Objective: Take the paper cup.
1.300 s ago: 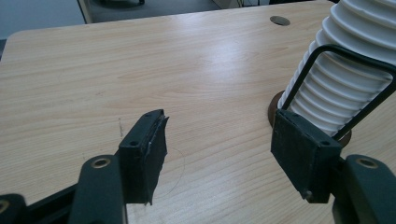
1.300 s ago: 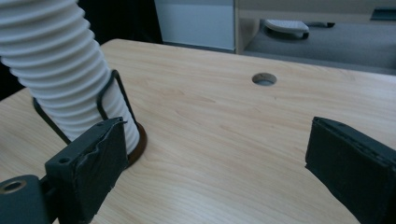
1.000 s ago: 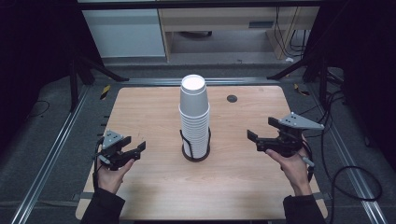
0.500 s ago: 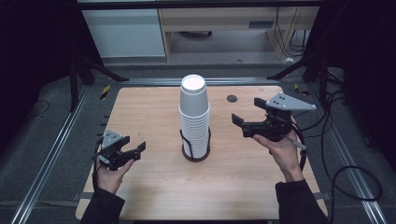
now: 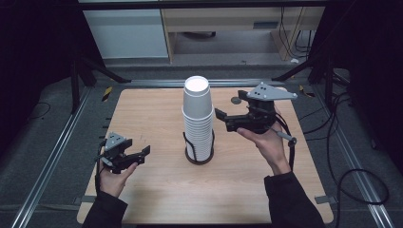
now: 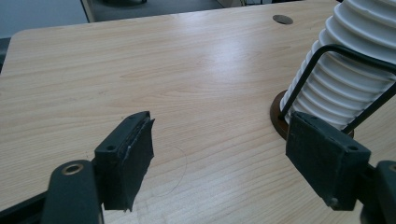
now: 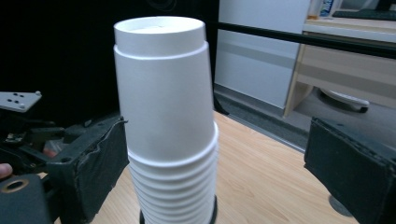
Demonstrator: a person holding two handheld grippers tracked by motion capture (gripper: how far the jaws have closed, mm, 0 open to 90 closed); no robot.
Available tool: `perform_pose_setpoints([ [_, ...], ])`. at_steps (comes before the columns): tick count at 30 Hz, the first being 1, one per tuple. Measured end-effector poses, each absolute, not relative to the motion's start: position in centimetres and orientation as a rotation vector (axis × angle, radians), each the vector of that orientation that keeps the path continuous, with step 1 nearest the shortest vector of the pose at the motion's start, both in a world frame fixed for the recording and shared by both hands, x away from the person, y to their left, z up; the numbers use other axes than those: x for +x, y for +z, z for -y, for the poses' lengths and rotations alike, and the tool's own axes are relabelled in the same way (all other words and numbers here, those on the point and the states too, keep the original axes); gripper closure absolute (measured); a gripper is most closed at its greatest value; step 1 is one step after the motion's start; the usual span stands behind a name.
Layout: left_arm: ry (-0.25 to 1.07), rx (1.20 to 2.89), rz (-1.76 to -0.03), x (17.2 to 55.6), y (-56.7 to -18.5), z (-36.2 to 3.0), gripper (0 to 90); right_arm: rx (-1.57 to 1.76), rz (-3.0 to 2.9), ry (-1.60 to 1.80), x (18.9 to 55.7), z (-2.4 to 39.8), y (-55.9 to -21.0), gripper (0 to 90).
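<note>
White cup stack (image 7: 166,126), between right gripper (image 7: 224,163) fingers (image 7: 348,161)

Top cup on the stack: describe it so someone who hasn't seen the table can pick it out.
On the wooden table, near the middle, a tall stack of white paper cups stands upside down in a black wire holder. The top cup caps that stack. Unlike the cups beneath, which show just their rims as narrow rings, its whole side wall and flat round base are visible.

A tall stack of white paper cups (image 5: 198,116), nested upside down, stands upright in a black wire holder (image 5: 199,151). It is just ahead of the right jaws, at top-cup height, and apart from the left jaws.
</note>
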State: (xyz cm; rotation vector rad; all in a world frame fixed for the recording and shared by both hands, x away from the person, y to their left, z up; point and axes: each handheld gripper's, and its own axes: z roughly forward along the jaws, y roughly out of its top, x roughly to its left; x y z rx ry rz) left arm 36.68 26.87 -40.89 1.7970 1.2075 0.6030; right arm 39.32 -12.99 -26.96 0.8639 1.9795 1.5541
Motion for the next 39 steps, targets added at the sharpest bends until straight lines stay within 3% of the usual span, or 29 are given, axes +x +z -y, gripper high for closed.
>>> perform_pose_setpoints([
  [39, 0.598, 1.813, -1.185, 36.8, -41.2, -26.5, 19.0, 0.891, -2.079, 1.578, 43.4, 5.6, -29.1, 3.9],
])
